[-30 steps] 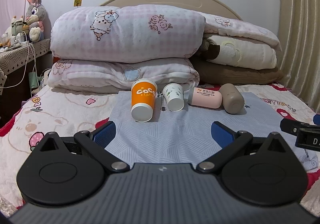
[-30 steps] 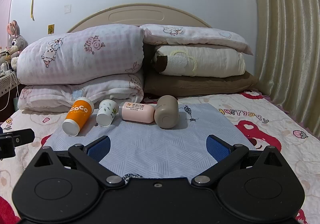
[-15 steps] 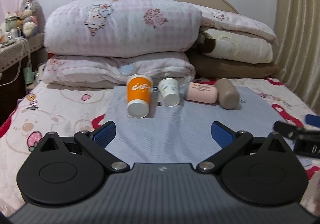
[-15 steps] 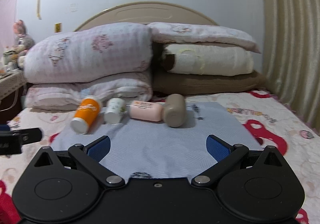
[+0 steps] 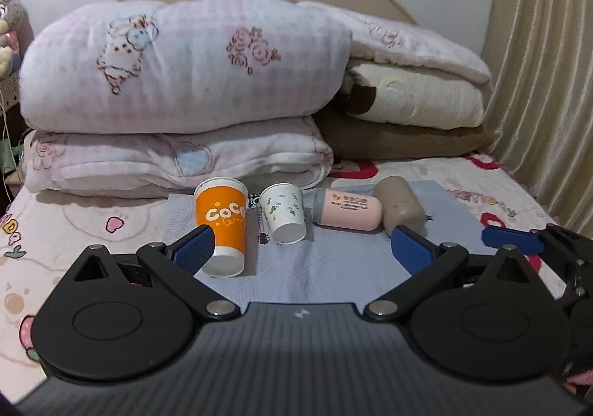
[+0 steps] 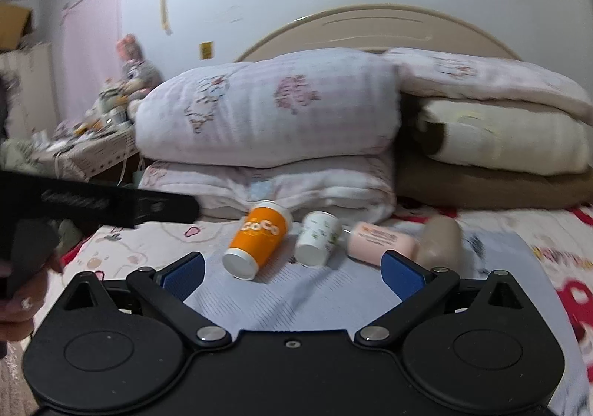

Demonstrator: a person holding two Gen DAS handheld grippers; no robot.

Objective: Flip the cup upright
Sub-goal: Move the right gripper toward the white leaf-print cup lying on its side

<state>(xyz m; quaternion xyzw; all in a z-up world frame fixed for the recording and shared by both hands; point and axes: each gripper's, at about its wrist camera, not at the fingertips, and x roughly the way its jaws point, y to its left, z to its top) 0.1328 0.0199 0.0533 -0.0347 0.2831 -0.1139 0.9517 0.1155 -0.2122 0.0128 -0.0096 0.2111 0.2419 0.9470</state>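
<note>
Four cups are laid on their sides on grey cloth (image 5: 333, 267) on bed: orange cup (image 5: 223, 227), white cup (image 5: 284, 217), pink cup (image 5: 348, 209), brown cup (image 5: 402, 206) (none upright). Left gripper (image 5: 302, 249) is spread wide, nothing held. Right gripper (image 6: 292, 267) is also spread, nothing held.

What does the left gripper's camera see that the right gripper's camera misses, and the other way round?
Only the left wrist view shows the curtain on the right and the right gripper reaching in from that side.

Only the right wrist view shows the cluttered side table, the plush rabbit, the pink hanging cloth and the left gripper's black body at the left edge.

Both show four cups lying on their sides on the blue cloth: the orange CoCo cup, the small white paper cup, the pink cup and the brown cup, with stacked bedding behind.
</note>
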